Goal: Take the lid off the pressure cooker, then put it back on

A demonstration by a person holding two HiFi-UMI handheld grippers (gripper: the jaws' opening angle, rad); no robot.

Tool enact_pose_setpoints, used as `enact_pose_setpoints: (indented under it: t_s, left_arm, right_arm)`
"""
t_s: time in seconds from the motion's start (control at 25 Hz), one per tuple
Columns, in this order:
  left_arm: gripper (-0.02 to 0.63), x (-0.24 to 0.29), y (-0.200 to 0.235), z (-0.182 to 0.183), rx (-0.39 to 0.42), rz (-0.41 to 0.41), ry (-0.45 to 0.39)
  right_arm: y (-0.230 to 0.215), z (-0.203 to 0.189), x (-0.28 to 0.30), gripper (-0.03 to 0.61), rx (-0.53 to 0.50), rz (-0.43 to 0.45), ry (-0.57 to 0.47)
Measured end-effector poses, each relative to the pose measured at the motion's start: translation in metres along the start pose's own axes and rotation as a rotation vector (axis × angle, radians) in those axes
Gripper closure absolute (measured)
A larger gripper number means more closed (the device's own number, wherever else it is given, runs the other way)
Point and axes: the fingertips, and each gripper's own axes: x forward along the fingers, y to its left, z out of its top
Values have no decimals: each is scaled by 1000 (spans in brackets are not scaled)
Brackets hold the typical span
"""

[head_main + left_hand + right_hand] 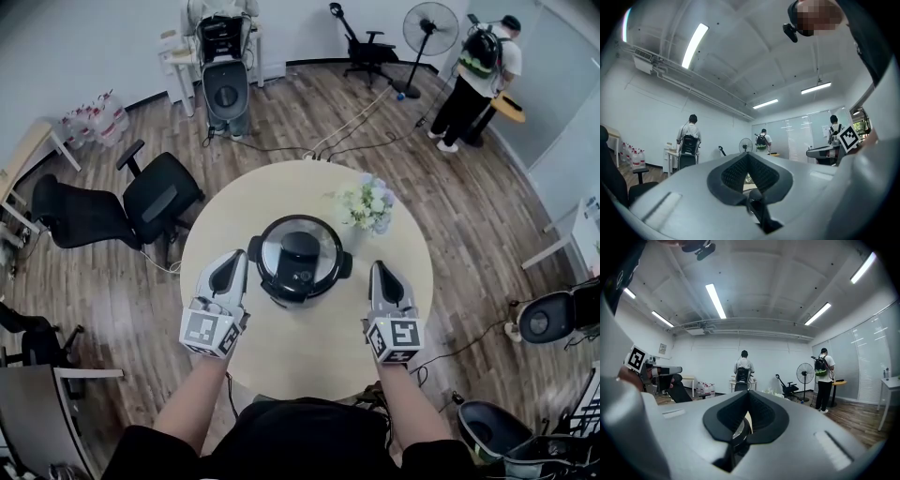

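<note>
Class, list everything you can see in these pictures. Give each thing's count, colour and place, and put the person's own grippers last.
round table: one, beige, centre of the wooden floor
pressure cooker: one, black, mid-table
lid: one, silver with black centre, on the pressure cooker
flower bunch: one, white, on the table beyond the pressure cooker's right
office chairs: two, black, left of the table
standing fan: one, black, far wall
person with backpack: one, white shirt, far right
water bottles: several, clear, far left
left gripper: one, grey, shut, empty, left of the pressure cooker
right gripper: one, grey, shut, empty, right of the pressure cooker
</note>
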Motion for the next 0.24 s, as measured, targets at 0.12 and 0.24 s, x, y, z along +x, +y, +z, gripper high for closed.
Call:
enact_pose_setpoints:
  t_s: [0.12,0.24]
  left_arm:
    - [614,-8,5,-4,-23,21,4]
    - [614,-14,13,-9,-41,45,9]
  right_arm:
    - [1,-6,-3,572,0,1,5]
    - [3,-10,-3,572,-2,8,9]
